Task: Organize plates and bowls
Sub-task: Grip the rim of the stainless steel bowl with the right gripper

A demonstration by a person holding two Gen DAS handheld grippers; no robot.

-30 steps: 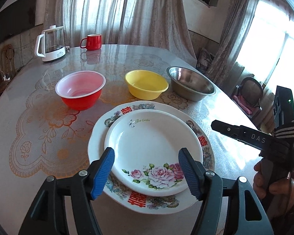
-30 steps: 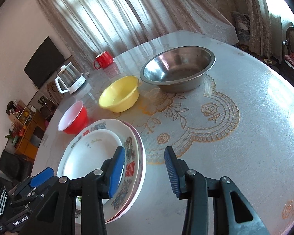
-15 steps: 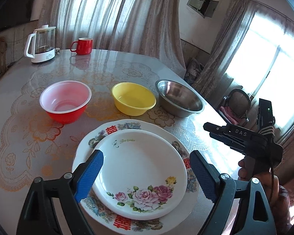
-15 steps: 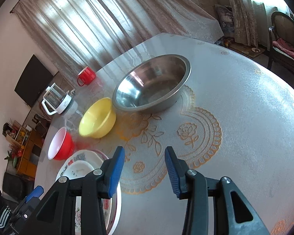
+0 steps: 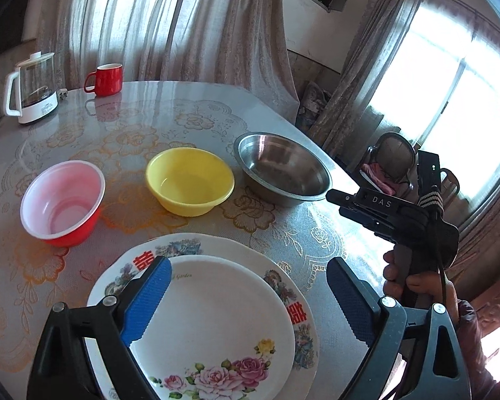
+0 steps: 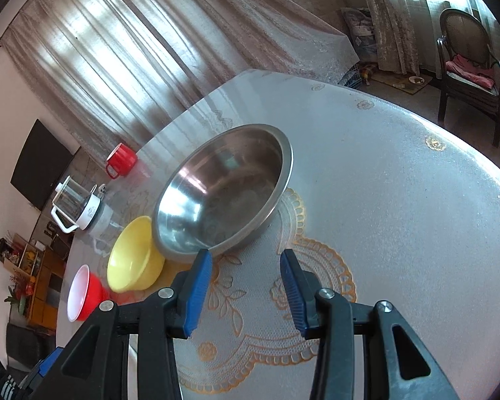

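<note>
Left wrist view: spreading the left tongs (image 5: pixel 246 261) wide, opening further right now, pressing on nothing. Hovering over the small plate (image 5: pixel 216 316), which is nesting on the big plate (image 5: pixel 190 243). Looking like the plates are already stacked, with the bowls left to do.

Switching to the right wrist view: holding the right tongs (image 6: pixel 245 255) partly apart, clamping nothing, showing only bare table (image 6: pixel 400 200) between the pads. Pointing down toward the steel bowl (image 6: pixel 223 193), so probably lining up for its near rim.

Doing this well, by my reckoning:
- Nudging forward toward 11 o'clock to straddle the rim.
- Slipping one finger inside the wall and one outside.
- Closing firmly, since thin polished steel looks slippery.
- Lifting level, to avoid swinging the bowl on a single pinch point.
- Alternatively leaving steel in place as the biggest and dropping the smaller bowls into it.

Placing things from the right tongs:
- Steel bowl sitting at 11 to 12 o'clock, near rim just beyond the left fingertip, not touching as far as can be told.
- Yellow bowl (image 6: pixel 133 260) lying at 9 o'clock, right beside the steel one.
- Red bowl (image 6: pixel 83 290) waiting further out at 8 to 9 o'clock.

Placing things from the left tongs:
- Plates resting at 6 o'clock.
- Yellow bowl at 12.
- Red at 10.
- Steel at 1.
</note>
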